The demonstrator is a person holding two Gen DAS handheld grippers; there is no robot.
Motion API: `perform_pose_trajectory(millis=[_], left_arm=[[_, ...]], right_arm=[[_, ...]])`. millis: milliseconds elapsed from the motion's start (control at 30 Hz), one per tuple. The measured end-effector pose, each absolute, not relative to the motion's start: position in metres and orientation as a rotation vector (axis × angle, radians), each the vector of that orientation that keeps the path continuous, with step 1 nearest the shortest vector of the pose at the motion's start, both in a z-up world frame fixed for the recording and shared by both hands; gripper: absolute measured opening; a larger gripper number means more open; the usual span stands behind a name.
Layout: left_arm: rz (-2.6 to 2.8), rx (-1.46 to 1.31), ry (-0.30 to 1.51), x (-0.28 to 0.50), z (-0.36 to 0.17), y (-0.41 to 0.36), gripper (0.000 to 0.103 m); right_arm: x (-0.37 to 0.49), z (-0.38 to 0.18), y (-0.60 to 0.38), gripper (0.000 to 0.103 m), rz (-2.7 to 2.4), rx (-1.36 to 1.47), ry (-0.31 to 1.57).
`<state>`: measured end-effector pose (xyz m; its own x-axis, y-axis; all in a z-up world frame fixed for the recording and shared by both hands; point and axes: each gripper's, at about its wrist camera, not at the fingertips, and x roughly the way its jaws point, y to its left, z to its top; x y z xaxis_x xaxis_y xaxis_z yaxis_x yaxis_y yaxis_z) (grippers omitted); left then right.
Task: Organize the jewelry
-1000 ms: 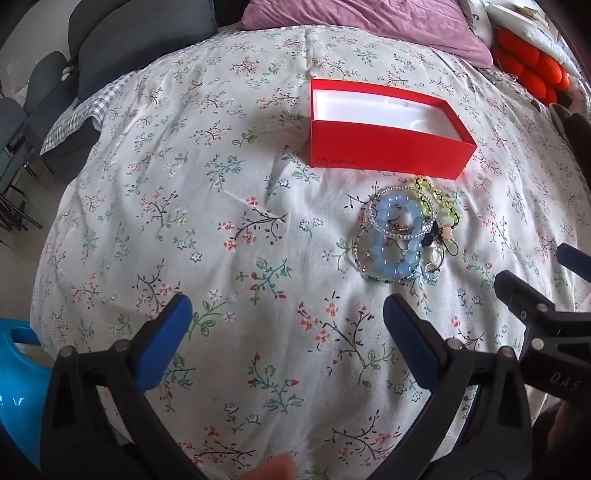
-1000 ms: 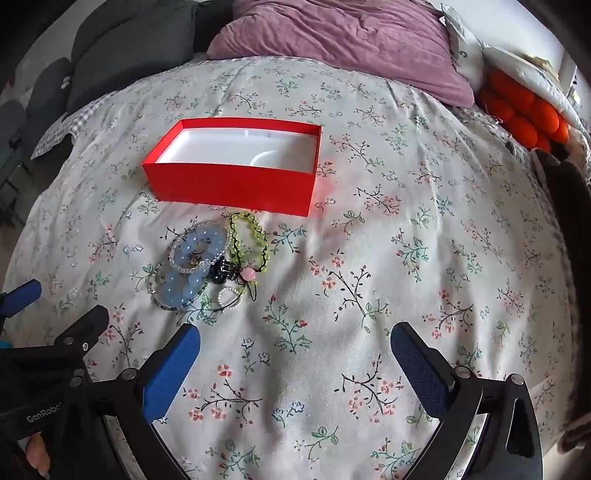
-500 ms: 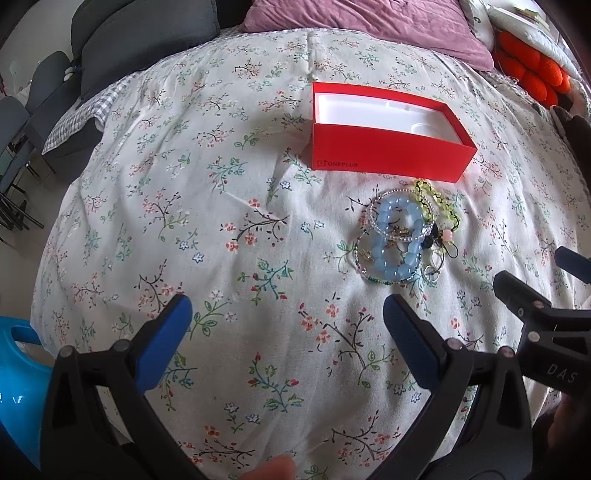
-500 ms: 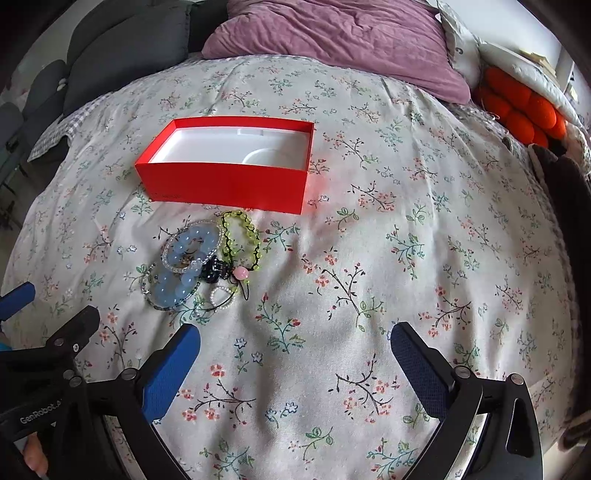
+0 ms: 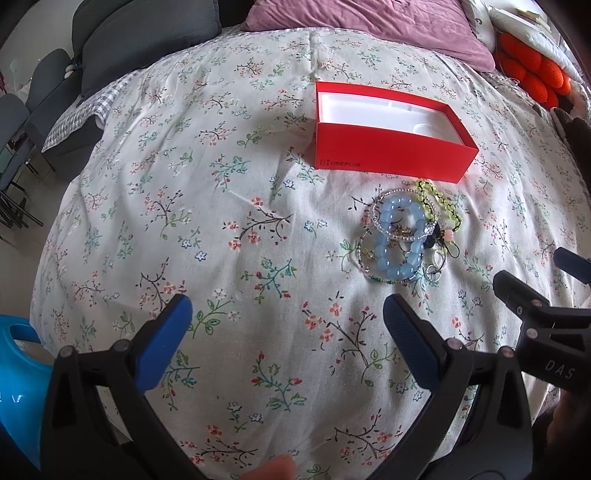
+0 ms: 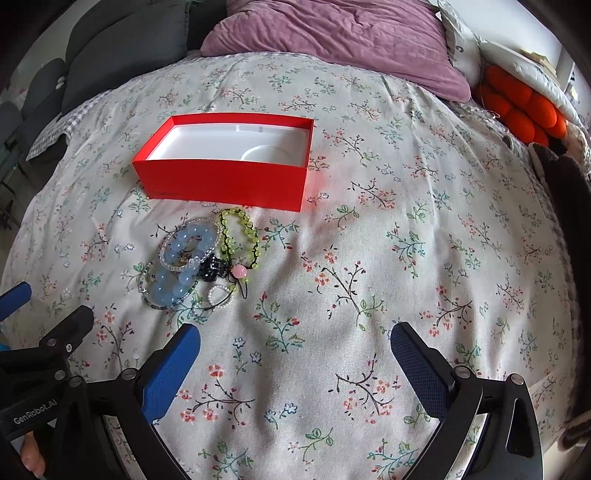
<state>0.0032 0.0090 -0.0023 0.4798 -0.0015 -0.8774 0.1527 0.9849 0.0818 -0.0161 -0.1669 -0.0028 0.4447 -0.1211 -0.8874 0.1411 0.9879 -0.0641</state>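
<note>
An open red box (image 5: 391, 155) with a white empty inside lies on the floral bedspread; it also shows in the right wrist view (image 6: 225, 177). Just in front of it lies a pile of jewelry: pale blue bead bracelets (image 5: 397, 240) (image 6: 184, 258), a yellow-green beaded bracelet (image 5: 441, 201) (image 6: 240, 236), clear and pearl strands, a pink bead (image 6: 239, 271). My left gripper (image 5: 288, 321) is open and empty, near and left of the pile. My right gripper (image 6: 295, 347) is open and empty, near and right of the pile.
A purple pillow (image 6: 332, 33) lies at the head of the bed. An orange knobbly cushion (image 6: 521, 107) sits at the far right. Dark grey cushions (image 5: 140, 40) and chairs stand at the left. A blue plastic object (image 5: 18, 365) sits at the lower left.
Both views have shifted slightly so that the box and jewelry pile sit a little lower and nearer. Both grippers stay open and nothing on the bed has moved.
</note>
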Motion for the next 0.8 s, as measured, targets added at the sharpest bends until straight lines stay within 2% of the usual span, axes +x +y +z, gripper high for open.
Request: perform_pose_trajectory(millis=[800], left_arm=[[-0.091, 0.146, 1.066, 0.0033, -0.0015, 0.0109, 0.103]], right_arm=[[-0.0169, -0.0034, -0.1665, 0.103, -0.165, 0.017, 1.095]])
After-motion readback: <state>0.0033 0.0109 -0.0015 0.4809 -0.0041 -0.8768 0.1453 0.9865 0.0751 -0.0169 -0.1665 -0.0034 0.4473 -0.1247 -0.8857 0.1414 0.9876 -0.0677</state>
